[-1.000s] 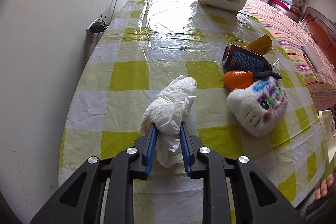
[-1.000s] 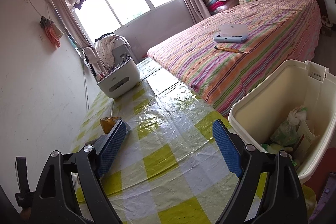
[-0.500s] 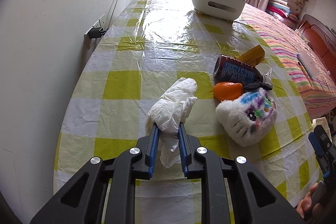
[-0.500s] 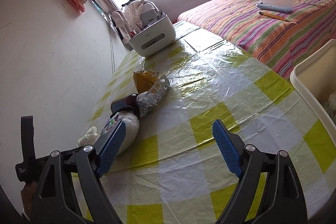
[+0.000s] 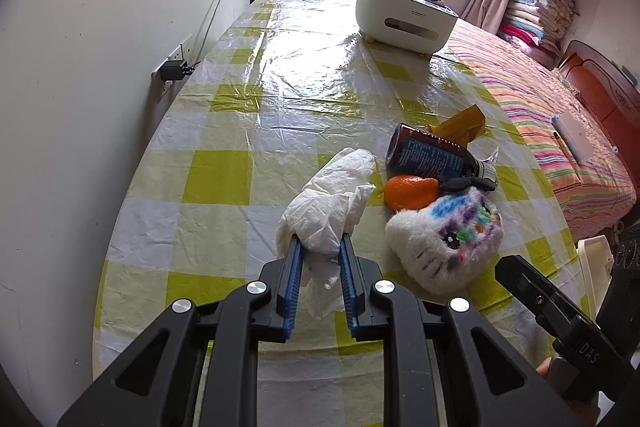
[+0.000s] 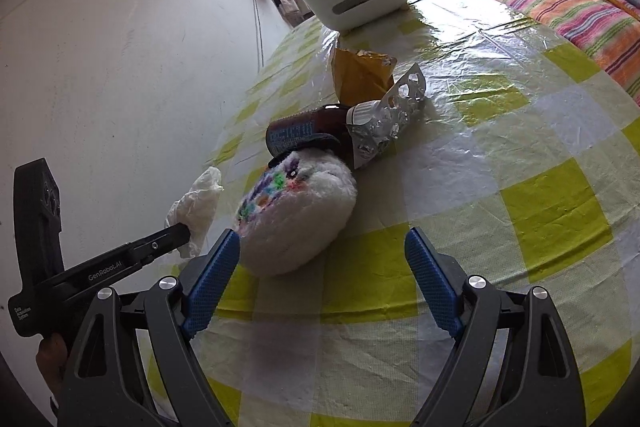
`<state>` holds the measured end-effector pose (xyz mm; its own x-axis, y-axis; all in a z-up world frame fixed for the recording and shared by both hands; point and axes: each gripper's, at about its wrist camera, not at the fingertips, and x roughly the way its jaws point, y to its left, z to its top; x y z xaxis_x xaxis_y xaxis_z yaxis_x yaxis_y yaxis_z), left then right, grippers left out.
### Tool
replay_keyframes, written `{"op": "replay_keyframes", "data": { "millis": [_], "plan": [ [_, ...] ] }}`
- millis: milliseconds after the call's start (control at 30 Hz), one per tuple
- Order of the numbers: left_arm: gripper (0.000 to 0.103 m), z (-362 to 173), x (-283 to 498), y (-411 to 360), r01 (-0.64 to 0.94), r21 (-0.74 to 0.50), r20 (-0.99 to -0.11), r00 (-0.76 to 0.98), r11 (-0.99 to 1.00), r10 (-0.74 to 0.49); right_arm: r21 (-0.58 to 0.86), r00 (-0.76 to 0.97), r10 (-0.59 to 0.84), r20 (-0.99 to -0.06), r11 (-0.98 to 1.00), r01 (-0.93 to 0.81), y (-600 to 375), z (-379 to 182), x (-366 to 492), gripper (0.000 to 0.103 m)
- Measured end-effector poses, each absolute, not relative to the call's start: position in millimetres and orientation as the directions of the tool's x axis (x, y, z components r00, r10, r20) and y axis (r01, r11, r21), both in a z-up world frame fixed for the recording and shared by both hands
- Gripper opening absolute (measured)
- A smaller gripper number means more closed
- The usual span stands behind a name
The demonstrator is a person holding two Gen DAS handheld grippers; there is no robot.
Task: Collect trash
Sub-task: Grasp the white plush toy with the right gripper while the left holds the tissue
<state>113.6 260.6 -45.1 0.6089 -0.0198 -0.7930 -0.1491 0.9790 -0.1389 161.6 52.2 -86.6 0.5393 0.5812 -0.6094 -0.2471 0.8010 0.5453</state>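
The left gripper is clamped on the crumpled white tissue, low in the middle of the left wrist frame, so one piece of trash is in hand but not yet binned. The right gripper stands wide open and empty at the bottom of its own frame, just short of the fluffy white plush toy. Judging by the table, most of the job remains: the brown bottle, orange peel, yellow wrapper and foil blister pack lie clustered right of centre
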Motion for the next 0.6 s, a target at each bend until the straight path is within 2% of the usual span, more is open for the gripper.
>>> {"op": "replay_keyframes", "data": {
  "millis": [333, 367, 400, 600],
  "plan": [
    [0.018, -44.9, 116.5, 261.6, -0.151, -0.156, -0.794, 0.607, 0.976, -0.033, 0.475, 0.504, 0.553, -0.663, 0.832, -0.288, 87.3, -88.5, 184.7, 0.083],
    [0.018, -44.8, 116.7, 261.5, -0.152, -0.156, -0.794, 0.607, 0.976, -0.033, 0.486, 0.499, 0.565, -0.657, 0.823, -0.293, 87.2, -89.1, 185.6, 0.077],
    [0.018, -44.8, 116.6, 261.5, -0.152, -0.157, -0.794, 0.608, 0.976, -0.033, 0.516, 0.477, 0.599, -0.643, 0.799, -0.308, 87.1, -91.2, 186.6, 0.061],
    [0.018, -44.8, 117.8, 258.3, -0.145, -0.162, -0.793, 0.608, 0.976, -0.042, 0.563, 0.47, 0.632, -0.616, 0.771, -0.298, 75.6, -94.1, 179.7, 0.052]
  ]
}}
